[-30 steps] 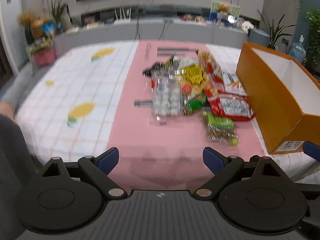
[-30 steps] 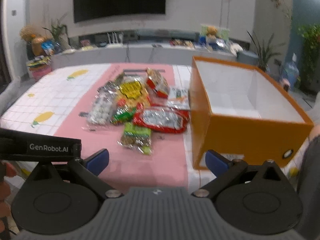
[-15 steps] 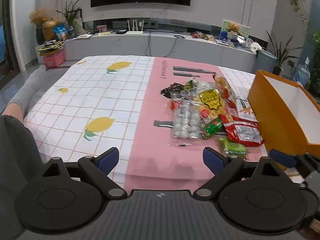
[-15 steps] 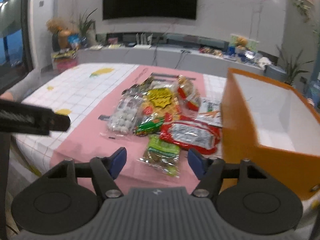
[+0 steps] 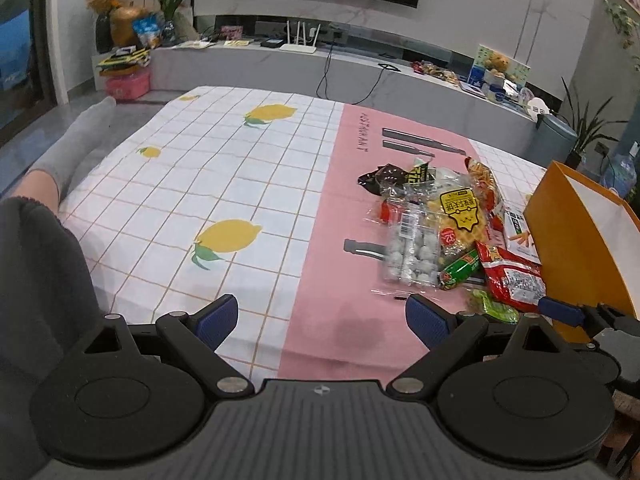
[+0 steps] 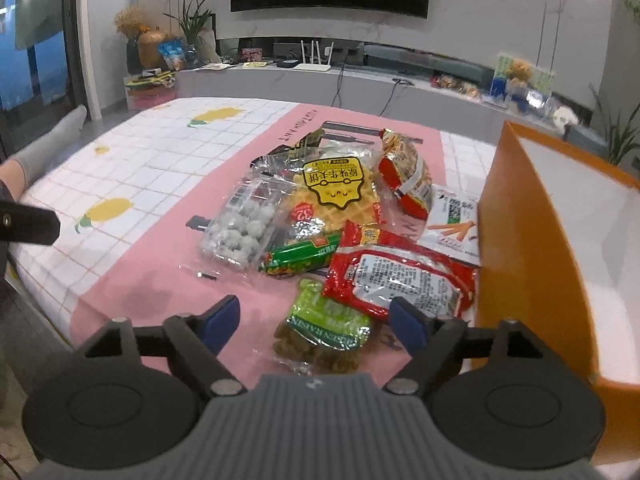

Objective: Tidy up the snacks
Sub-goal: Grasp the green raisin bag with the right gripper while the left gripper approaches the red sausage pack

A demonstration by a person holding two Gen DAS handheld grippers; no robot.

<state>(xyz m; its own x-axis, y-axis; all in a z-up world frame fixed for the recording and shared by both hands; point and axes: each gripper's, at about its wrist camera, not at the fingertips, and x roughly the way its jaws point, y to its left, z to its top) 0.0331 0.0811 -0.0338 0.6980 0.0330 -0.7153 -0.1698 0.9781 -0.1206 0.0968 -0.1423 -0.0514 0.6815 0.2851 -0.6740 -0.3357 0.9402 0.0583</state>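
A pile of snack packets lies on the pink strip of the tablecloth: a green raisin bag (image 6: 326,326), a red packet (image 6: 400,276), a green sausage (image 6: 302,258), a clear pack of white balls (image 6: 244,226), a yellow waffle pack (image 6: 334,186). An open orange box (image 6: 532,248) stands right of them. My right gripper (image 6: 314,322) is open, its fingers either side of the raisin bag, just above it. My left gripper (image 5: 322,318) is open and empty over the table's front edge, left of the pile (image 5: 448,228). The orange box also shows in the left wrist view (image 5: 576,240).
The table has a white checked cloth with lemons (image 5: 228,236) on its left half. A person's leg in a grey sock (image 5: 68,148) lies left of the table. A low grey TV console (image 5: 360,68) runs behind.
Both grippers have pulled back and swung left. The right gripper has drawn closer over the raisin bag and its jaws are somewhat narrower than a second ago.
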